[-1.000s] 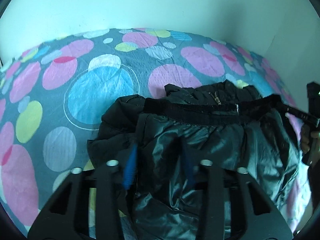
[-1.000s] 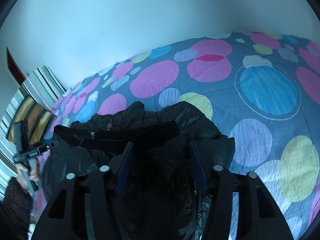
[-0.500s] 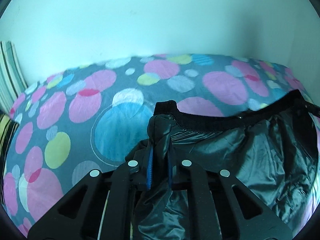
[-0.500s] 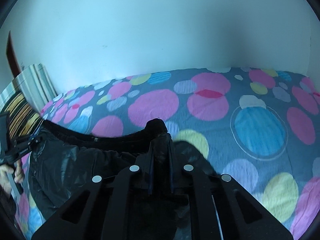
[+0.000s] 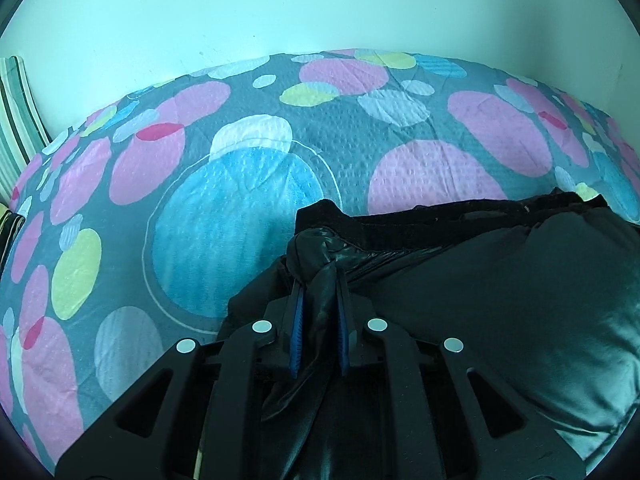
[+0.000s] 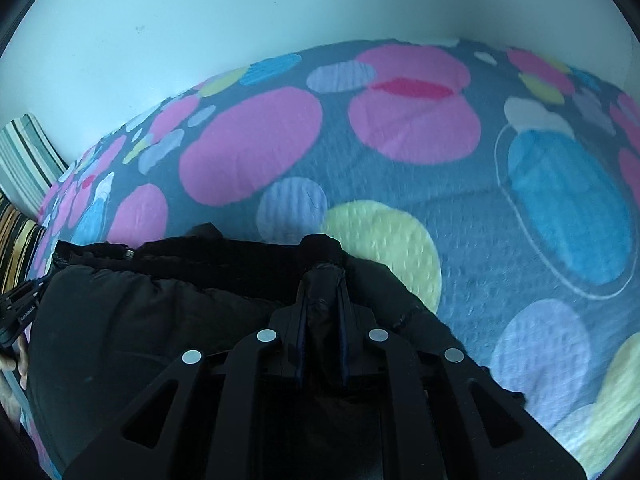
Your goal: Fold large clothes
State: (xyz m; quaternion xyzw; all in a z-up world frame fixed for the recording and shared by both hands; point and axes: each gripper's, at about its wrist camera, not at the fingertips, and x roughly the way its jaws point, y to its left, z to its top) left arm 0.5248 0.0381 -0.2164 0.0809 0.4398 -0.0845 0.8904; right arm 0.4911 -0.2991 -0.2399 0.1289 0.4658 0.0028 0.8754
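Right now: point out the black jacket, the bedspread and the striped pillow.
black jacket [image 5: 500, 300], left wrist view, shiny quilted panel.
bedspread [image 5: 240, 216], left wrist view, big blue circle.
striped pillow [image 6: 28, 152], right wrist view, its striped face.

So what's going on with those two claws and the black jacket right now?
Left gripper shut on black jacket. Right gripper shut on it too. Jacket bunched on spotted bedspread. Nothing in the way.

A bedroom in a home is indicated — a bed is covered by a grey bedspread printed with coloured circles; a plain pale wall rises behind it, striped bedding beside it.
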